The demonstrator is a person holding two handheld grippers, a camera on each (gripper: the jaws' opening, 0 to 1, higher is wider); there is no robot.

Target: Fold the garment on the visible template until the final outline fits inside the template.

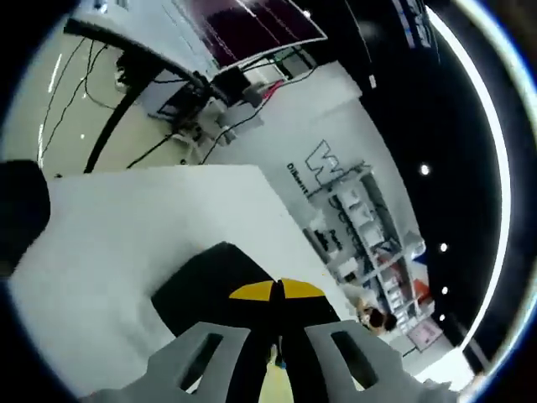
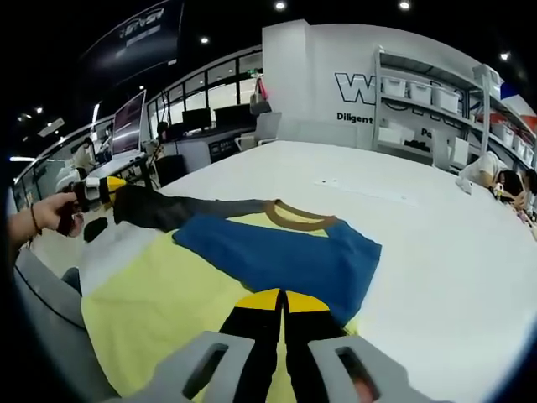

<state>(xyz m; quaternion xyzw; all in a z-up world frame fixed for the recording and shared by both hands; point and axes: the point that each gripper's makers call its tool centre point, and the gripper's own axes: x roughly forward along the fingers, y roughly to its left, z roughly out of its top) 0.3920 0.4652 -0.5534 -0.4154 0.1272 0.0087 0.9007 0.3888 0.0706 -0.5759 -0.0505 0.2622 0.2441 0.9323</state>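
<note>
- In the right gripper view, at the far left, I see a person's hand holding my left tool just past the tabletop's edge.
- That left tool is pinched on the dark grey sleeve, which stretches from it across to the shirt's body.
- In the left gripper view, the left tool has its yellow tips touching, with dark cloth caught under them over the white tabletop.
- The shirt lies flat on the white tabletop: yellow body nearest me, a blue panel folded over it, a tan collar beyond.
- I see no separate template outline around it.
- My right tool is down on the shirt at the blue panel's near edge, yellow tips together; I cannot tell whether cloth is between them.
- Shelving stands at the back right.
</note>
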